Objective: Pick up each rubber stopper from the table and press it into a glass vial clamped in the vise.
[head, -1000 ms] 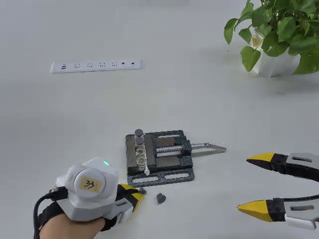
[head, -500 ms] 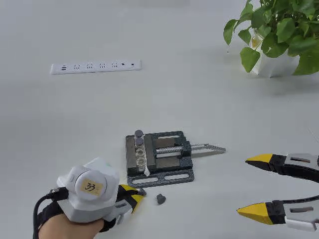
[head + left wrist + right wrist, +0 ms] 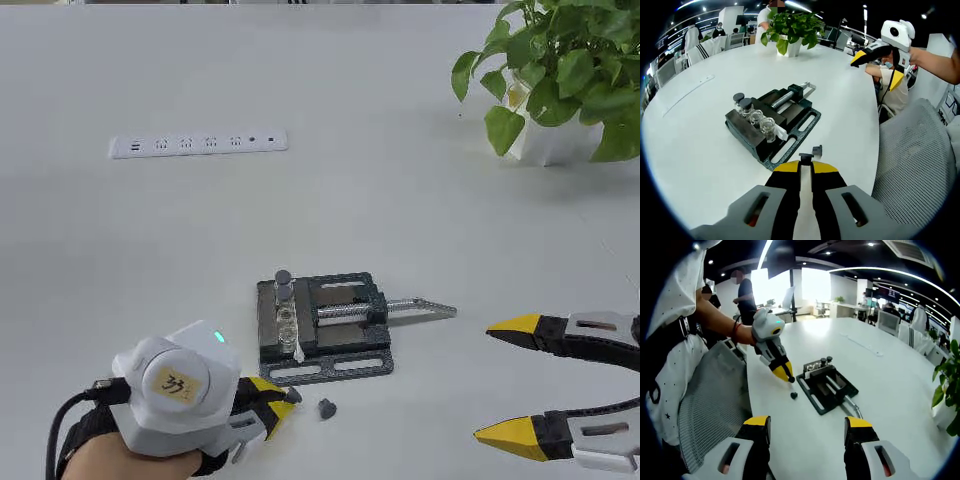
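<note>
Stopper grab at the white table
Left gripper is pinching a small dark rubber stopper just in front of the black metal vise holding clear glass vials; second stopper lies loose nearby. Right gripper is spread wide, well apart.

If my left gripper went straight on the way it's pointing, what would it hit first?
Probably the loose rubber stopper on the table just past its tips, or the table beside it, since the left gripper, shut on a second stopper, angles downward. The vise sits off that line.
</note>
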### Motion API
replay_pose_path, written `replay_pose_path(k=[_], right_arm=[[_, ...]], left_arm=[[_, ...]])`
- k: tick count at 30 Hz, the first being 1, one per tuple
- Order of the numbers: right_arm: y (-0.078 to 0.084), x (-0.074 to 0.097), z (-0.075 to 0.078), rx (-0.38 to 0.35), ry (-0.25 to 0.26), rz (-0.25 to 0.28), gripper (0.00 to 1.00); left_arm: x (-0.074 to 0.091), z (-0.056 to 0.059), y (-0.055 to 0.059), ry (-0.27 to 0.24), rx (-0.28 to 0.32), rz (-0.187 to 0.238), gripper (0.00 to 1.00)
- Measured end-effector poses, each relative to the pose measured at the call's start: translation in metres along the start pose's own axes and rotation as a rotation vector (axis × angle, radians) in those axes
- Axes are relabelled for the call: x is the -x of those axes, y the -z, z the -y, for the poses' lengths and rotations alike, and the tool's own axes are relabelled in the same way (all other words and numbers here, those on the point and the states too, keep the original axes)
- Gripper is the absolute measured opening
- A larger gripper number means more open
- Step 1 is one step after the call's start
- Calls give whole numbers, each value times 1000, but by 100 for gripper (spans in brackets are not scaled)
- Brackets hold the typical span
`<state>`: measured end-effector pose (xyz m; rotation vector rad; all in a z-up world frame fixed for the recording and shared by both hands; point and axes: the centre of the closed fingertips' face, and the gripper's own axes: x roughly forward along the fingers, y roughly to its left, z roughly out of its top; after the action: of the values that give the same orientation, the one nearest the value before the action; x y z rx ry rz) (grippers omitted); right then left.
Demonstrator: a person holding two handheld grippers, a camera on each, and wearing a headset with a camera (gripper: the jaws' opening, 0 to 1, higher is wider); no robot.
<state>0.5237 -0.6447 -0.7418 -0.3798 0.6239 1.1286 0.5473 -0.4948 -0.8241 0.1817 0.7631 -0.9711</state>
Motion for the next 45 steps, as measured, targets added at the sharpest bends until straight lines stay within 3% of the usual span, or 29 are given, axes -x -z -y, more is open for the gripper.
replay_pose_path(k=[9,15,26,35,45], right_arm=[[-39,-2,-10,47,-40,56,55],[-67,-3,-21,92,-76,95,53],[-101,-5,-42,141,-145,135,43],[-106,-10,-58,185,-211,127,31],[-103,-17,-67,210,-243,105,21]], left_arm=[[25,24,-34,87,-136,9,3],[41,42,-55,145,-250,-7,3],[59,74,-87,228,-385,-17,3],[69,90,-100,275,-444,-29,3],[72,98,-106,297,-461,-26,3]])
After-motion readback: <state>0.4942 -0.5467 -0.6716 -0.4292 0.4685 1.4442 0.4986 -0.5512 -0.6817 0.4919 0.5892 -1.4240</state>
